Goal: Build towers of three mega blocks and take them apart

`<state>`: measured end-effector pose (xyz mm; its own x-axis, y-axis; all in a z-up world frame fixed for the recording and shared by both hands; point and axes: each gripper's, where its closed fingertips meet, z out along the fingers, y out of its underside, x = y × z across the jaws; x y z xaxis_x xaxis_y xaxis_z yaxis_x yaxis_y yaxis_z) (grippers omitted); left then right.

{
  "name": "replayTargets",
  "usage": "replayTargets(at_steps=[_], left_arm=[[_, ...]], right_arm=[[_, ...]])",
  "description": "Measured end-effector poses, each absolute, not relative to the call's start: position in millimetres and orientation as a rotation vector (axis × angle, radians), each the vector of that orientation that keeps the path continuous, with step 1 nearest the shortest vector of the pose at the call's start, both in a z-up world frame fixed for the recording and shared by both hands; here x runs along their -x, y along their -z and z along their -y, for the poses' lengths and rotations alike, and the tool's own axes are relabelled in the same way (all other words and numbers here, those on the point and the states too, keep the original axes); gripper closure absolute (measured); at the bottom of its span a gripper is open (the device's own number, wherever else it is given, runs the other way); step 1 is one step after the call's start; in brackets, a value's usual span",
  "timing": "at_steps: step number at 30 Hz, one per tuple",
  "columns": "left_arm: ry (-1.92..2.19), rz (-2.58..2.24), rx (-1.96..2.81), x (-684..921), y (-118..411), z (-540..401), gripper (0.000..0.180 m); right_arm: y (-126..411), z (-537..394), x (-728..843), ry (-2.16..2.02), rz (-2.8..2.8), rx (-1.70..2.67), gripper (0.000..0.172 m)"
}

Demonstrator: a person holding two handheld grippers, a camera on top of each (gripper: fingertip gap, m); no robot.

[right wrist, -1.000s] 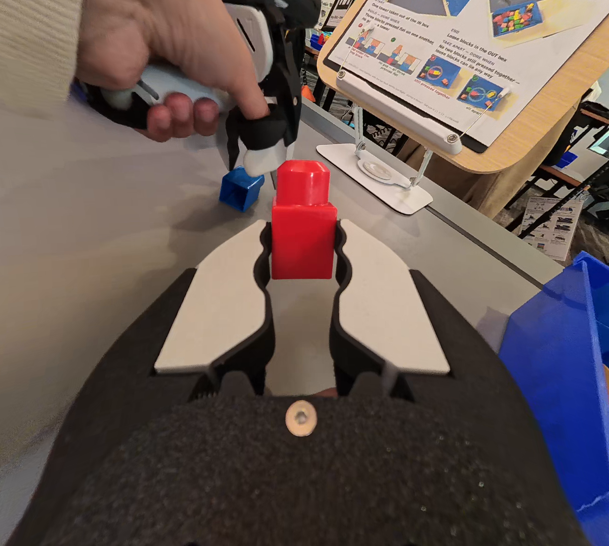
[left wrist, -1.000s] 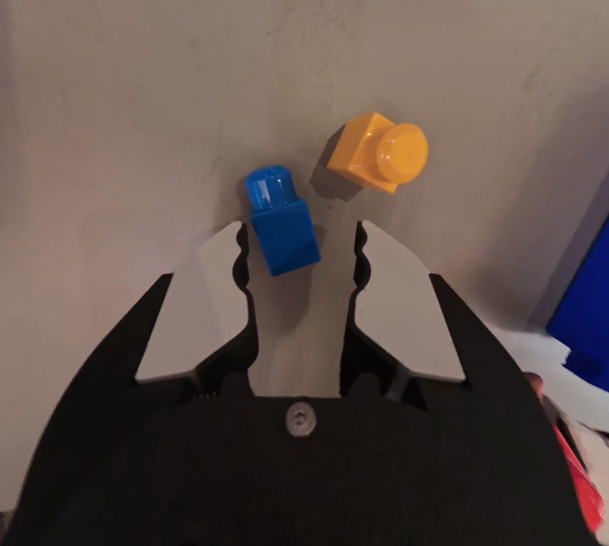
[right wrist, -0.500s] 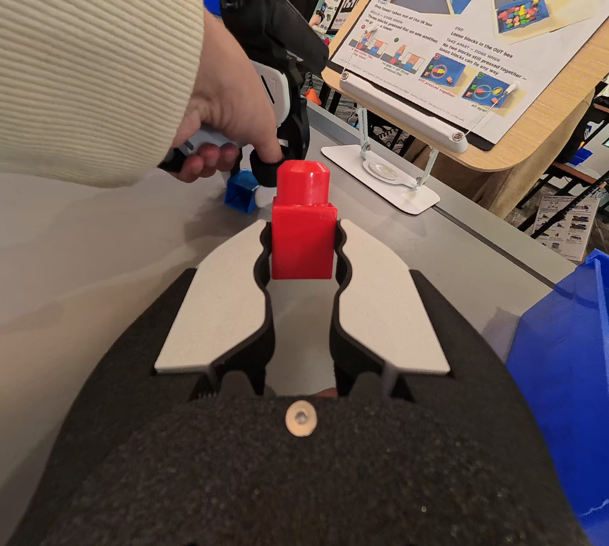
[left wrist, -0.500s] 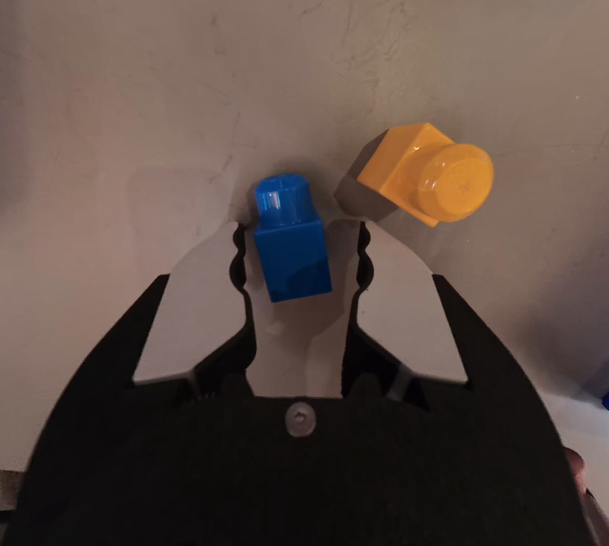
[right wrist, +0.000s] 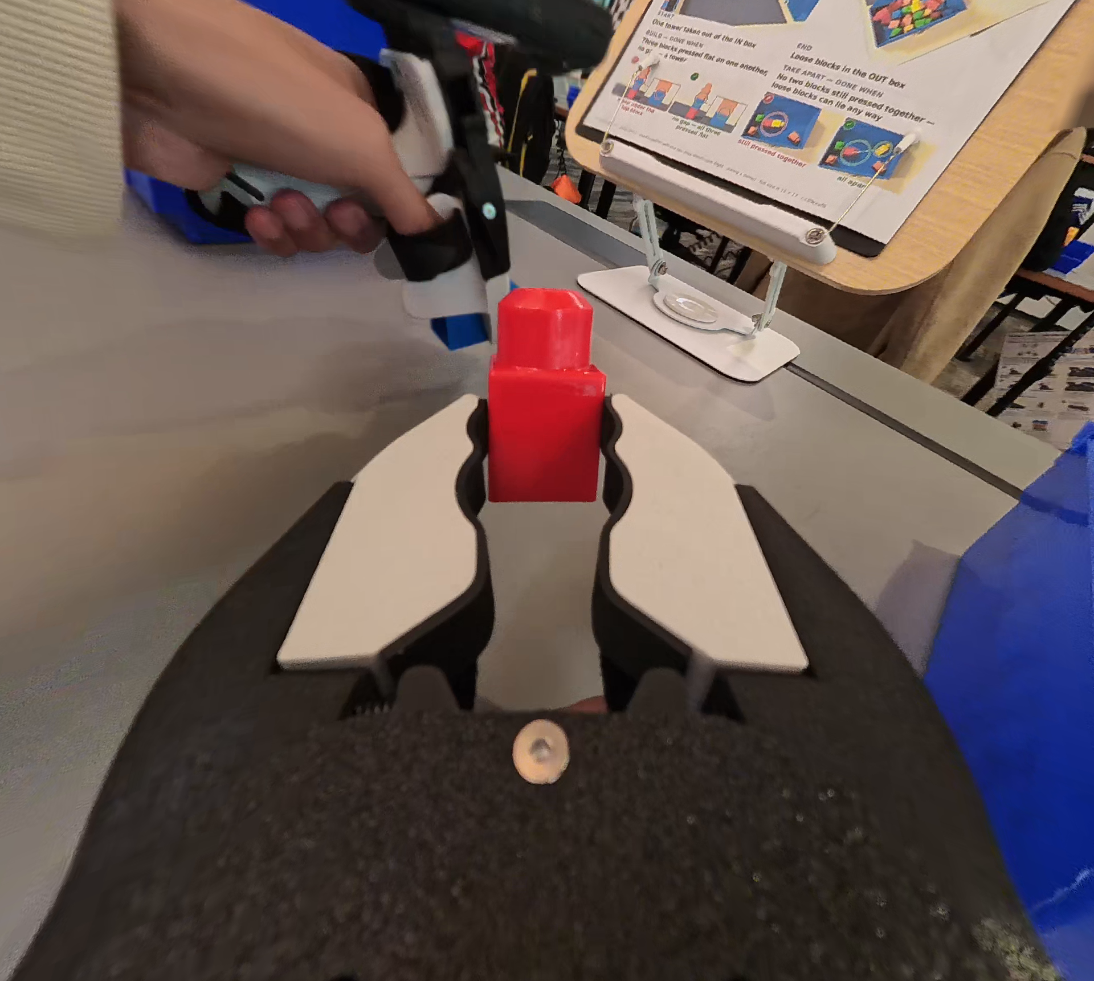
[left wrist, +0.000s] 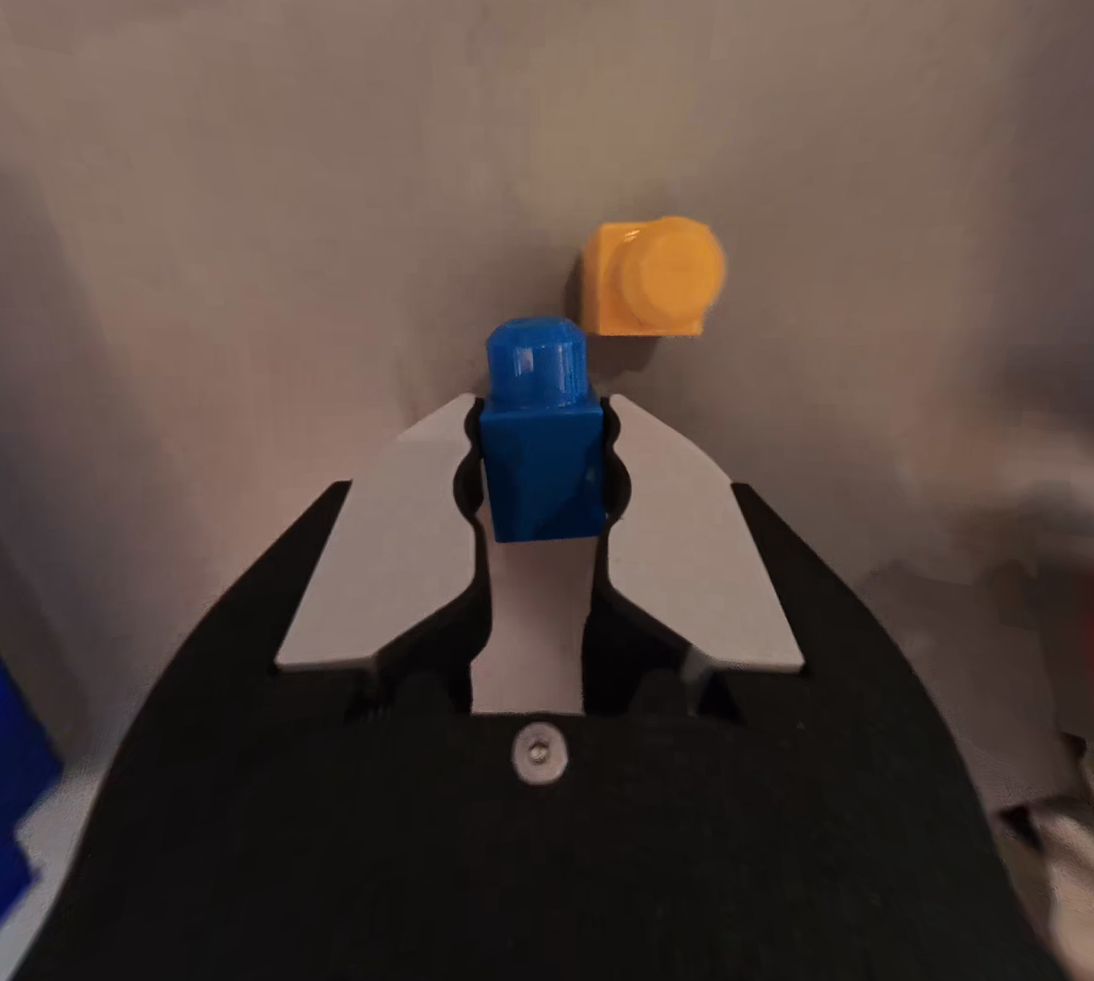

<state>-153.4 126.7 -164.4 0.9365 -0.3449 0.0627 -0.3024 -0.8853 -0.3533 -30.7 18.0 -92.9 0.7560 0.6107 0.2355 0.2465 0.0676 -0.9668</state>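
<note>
Three blocks are in play, one of each colour, all the same chunky kind: a square body topped by one fat round stud. One blue block (left wrist: 541, 470) sits clamped between the pads of the left gripper (left wrist: 541, 455), stud pointing out past the fingertips, both pads pressed against its sides. One red block (right wrist: 543, 432) is pinched the same way in the right gripper (right wrist: 543, 449), upright, its hollow-topped stud clear of the fingertips and its body squeezed between both pads. One yellow block (left wrist: 651, 281) lies loose on the grey table (left wrist: 296, 183), beyond the left fingertips and off to their right, tipped so its stud faces the camera, apart from the blue one. From the right gripper's side, a hand (right wrist: 248, 136) in a cream sleeve (right wrist: 47, 53) holds the left gripper just beyond the red stud and to its left. Farther off to the right of those fingers stands one instruction board (right wrist: 829, 65) on a white stand (right wrist: 692, 325), and a blue bin (right wrist: 1018, 656) sits close on the right.
</note>
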Motion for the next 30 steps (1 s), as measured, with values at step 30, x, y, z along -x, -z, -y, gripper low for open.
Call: replayTargets(at_steps=[30], left_arm=[[1.53,-1.175,1.288,118,15,-24,0.144]], right_arm=[[-53,-54,118,-1.428,0.593,1.155,0.135]])
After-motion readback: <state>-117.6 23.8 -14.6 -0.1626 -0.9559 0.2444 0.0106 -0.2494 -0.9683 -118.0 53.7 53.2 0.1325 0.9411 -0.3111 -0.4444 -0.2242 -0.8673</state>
